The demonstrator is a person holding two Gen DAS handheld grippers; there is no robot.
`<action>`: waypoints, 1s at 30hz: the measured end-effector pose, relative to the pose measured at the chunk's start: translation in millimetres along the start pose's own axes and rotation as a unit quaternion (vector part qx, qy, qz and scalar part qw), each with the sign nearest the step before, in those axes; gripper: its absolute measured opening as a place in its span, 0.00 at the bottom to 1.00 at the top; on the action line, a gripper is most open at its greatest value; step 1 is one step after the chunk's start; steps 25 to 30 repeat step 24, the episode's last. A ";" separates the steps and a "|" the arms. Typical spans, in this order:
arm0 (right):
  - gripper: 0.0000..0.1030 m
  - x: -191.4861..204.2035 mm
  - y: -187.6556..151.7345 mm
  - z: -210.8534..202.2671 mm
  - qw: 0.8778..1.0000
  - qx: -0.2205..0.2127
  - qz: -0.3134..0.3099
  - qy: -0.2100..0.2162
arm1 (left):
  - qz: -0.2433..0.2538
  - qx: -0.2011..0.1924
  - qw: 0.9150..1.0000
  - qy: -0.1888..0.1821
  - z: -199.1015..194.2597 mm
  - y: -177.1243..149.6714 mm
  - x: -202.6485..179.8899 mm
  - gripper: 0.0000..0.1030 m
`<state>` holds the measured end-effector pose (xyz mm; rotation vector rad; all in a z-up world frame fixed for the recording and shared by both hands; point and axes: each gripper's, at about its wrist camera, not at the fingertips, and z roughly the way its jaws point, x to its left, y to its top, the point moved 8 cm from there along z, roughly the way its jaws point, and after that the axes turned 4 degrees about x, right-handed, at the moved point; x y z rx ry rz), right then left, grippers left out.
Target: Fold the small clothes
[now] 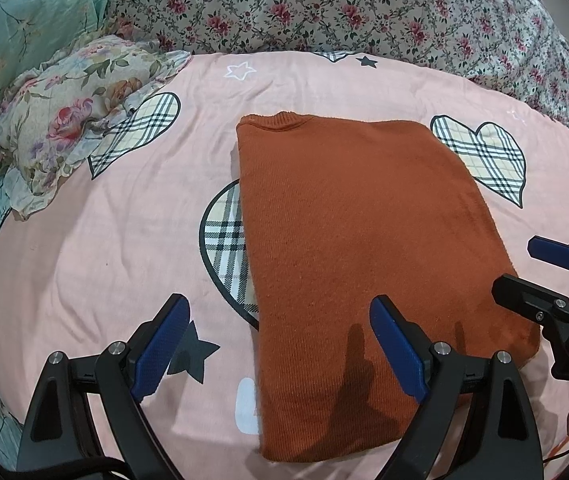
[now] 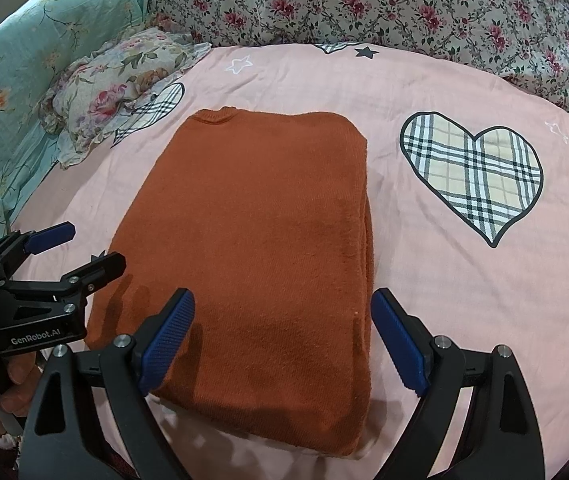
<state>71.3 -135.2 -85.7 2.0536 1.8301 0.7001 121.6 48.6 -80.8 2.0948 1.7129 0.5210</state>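
A rust-orange knit sweater (image 1: 364,240) lies folded into a long rectangle on the pink bedsheet (image 1: 104,248), collar at the far end. It also shows in the right wrist view (image 2: 260,248). My left gripper (image 1: 280,320) is open and empty, hovering over the sweater's near left edge. My right gripper (image 2: 282,316) is open and empty, over the sweater's near right part. The right gripper also shows at the right edge of the left wrist view (image 1: 524,272). The left gripper shows at the left of the right wrist view (image 2: 84,248).
The pink bedsheet (image 2: 444,300) has plaid hearts and stars. A floral pillow (image 1: 68,120) lies at the far left. A rumpled floral quilt (image 1: 344,4) runs along the back. Teal bedding (image 1: 24,16) is at the left.
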 end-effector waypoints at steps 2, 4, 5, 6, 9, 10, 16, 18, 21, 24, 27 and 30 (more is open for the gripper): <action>0.87 -0.6 0.9 0.2 1.000 0.000 0.000 0.000 | 0.001 -0.001 1.000 0.001 0.3 1.2 0.0 0.89; 0.87 -0.3 -0.3 0.4 1.000 0.000 0.000 0.000 | 0.000 -0.003 1.000 0.002 0.5 2.1 0.6 0.89; 0.87 -0.8 0.8 0.3 1.000 0.000 0.001 0.000 | -0.003 -0.003 1.000 0.002 0.8 2.6 1.2 0.89; 0.87 -0.7 0.1 0.4 1.000 0.000 0.000 0.000 | -0.007 -0.003 1.000 0.000 1.6 3.4 2.3 0.89; 0.87 -4.3 4.6 0.2 1.000 -0.001 0.001 0.001 | -0.009 -0.001 1.000 -0.009 5.5 6.0 2.6 0.89; 0.87 -5.2 6.3 0.1 1.000 -0.002 0.001 0.001 | -0.010 -0.001 1.000 -0.009 6.4 6.6 2.8 0.89; 0.87 -9.2 9.6 1.7 1.000 -0.005 0.004 -0.002 | -0.008 -0.002 1.000 -0.005 11.2 11.8 3.3 0.89; 0.87 -10.7 11.3 1.9 1.000 -0.006 0.006 -0.002 | -0.006 -0.003 1.000 -0.005 10.9 13.0 2.7 0.89; 0.87 -10.5 10.1 2.3 1.000 -0.007 0.007 -0.004 | -0.003 -0.004 1.000 0.000 10.5 13.4 1.9 0.89; 0.87 -11.3 9.4 3.0 1.000 -0.007 0.010 -0.005 | -0.002 -0.005 1.000 0.001 9.3 12.4 1.1 0.89; 0.87 -11.3 9.4 3.0 1.000 -0.007 0.010 -0.005 | -0.002 -0.005 1.000 0.001 9.3 12.4 1.1 0.89; 0.87 -11.3 9.4 3.0 1.000 -0.007 0.010 -0.005 | -0.002 -0.005 1.000 0.001 9.3 12.4 1.1 0.89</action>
